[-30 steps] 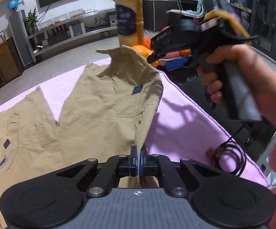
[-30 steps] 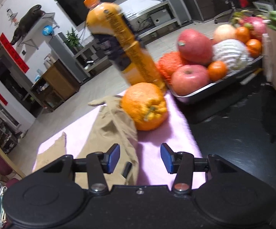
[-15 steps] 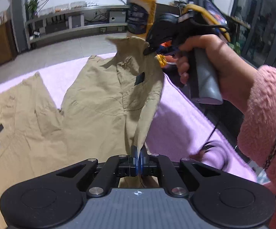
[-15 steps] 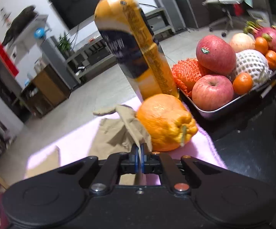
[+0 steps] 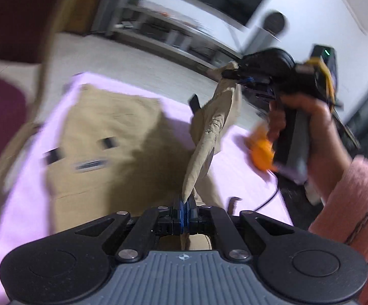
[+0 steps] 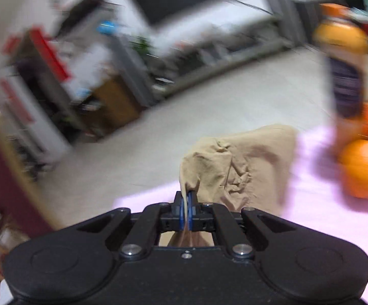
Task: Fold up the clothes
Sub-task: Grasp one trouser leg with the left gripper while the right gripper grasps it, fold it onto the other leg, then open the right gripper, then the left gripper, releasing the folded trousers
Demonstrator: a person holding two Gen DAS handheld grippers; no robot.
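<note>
Two grippers | fingers [image 5: 185,204] pinching khaki garment [image 5: 204,150] edge | stretched between both

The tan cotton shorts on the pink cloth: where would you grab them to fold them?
By the edge, as now. The left gripper and right gripper are each shut on the hem of the tan cotton shorts, coming from the side. Thin fabric slips between closed pads, and two spaced pinches lift one half over the other.

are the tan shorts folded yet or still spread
Partly folded: one edge of the tan cotton shorts hangs lifted between the left tongs and right tongs; the rest lies flat on the pink cloth.
</note>
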